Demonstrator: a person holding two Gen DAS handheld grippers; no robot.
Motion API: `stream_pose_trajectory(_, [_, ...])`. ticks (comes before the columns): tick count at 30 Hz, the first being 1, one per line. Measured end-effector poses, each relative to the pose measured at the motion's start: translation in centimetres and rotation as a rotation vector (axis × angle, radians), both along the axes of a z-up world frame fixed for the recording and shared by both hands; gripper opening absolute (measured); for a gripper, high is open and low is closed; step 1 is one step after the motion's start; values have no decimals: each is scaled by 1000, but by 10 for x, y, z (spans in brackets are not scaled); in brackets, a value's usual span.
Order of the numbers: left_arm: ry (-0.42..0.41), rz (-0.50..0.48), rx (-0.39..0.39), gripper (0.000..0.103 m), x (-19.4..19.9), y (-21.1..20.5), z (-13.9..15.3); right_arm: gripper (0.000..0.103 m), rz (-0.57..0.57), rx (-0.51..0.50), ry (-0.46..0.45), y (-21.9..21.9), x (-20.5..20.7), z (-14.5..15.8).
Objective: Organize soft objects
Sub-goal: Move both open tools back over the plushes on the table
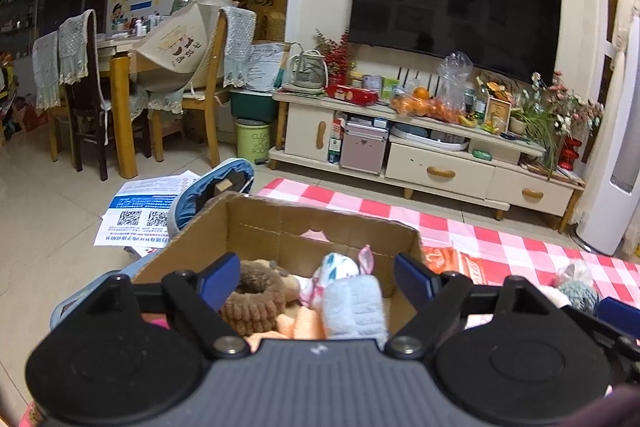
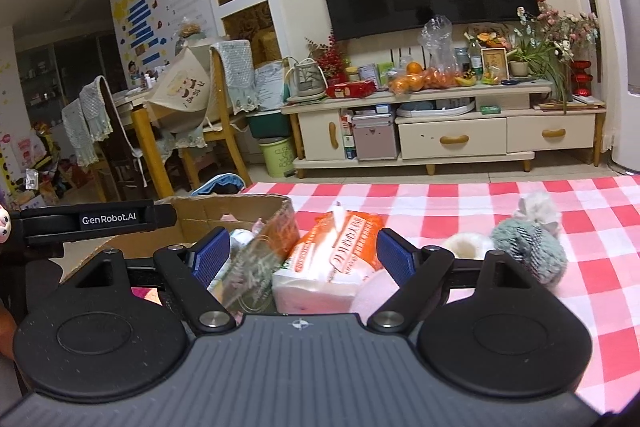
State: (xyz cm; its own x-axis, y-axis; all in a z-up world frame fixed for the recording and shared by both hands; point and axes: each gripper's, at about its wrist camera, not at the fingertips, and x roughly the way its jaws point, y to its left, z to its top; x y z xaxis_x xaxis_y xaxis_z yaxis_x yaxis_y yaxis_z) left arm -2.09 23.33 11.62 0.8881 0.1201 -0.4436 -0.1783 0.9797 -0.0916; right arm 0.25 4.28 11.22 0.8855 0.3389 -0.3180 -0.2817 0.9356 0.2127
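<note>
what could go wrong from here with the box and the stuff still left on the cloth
1. The cardboard box already looks heaped with soft items; another could spill over its low front.
2. The open right gripper faces the orange tissue pack, which sits right beside the box wall, so closing could snag the cardboard too.
3. The grey plush and white fluffy item lie off to the right and could be missed.

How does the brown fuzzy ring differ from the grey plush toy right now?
The brown fuzzy ring lies inside the cardboard box; the grey plush toy sits out on the checked cloth. The ring is brown with an open centre; the toy is a grey, rounded lump. Both look soft, and neither is held.
</note>
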Motion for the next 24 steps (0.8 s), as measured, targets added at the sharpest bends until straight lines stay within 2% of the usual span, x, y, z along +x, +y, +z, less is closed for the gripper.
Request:
stream_pose_trajectory(5, [1,-30,31,95,0,-16,0,102,-22,-6,8,-7,-6,-3])
stream_pose_trajectory(7, [3,-39,44,101,0,-21,0,103,-42,-17,9,-9,-10,-4])
stream_pose_trajectory(24, [19,-89,111,102,0,-64,-3,103,-115,-31,5,-31,-27,-6])
